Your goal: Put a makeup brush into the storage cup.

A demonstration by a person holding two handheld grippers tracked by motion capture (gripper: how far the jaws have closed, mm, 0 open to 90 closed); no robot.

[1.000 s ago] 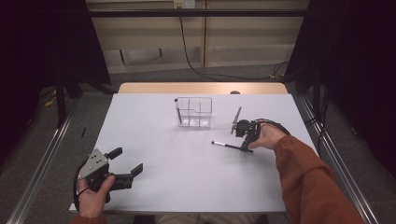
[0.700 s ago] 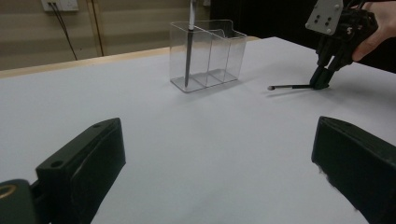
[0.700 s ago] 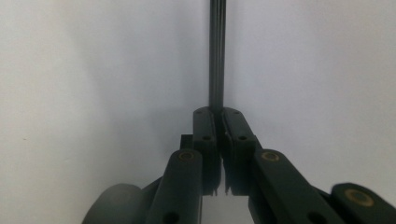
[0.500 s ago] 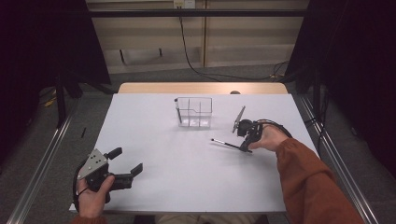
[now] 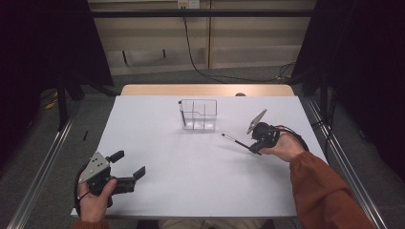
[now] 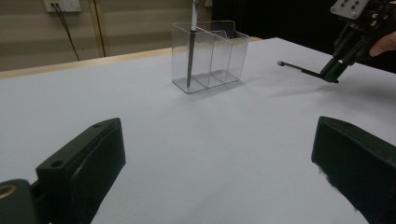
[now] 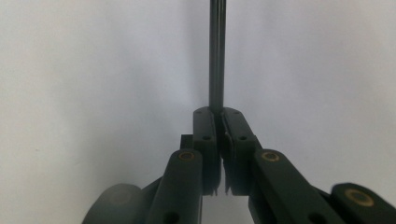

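Note:
A clear plastic holder (image 5: 199,114) with compartments stands at the table's far middle, one dark pen (image 5: 182,116) upright in its left compartment; it also appears in the left gripper view as holder (image 6: 210,55) and pen (image 6: 190,46). My right gripper (image 5: 255,147) is shut on a second dark pen (image 5: 236,141), held just above the table to the holder's right, tip pointing left. In the right gripper view the pen (image 7: 216,56) runs straight out from the closed gripper (image 7: 220,114). My left gripper (image 5: 128,164) stays open with nothing in it at the near left.
The white table (image 5: 200,167) is bare between both grippers. Metal rails (image 5: 43,157) run along each side of it. A cable (image 5: 191,43) hangs down the back wall.
The right gripper has lifted slightly and swung the pen, whose tip now points more to the left toward the holder. The left gripper has not moved.

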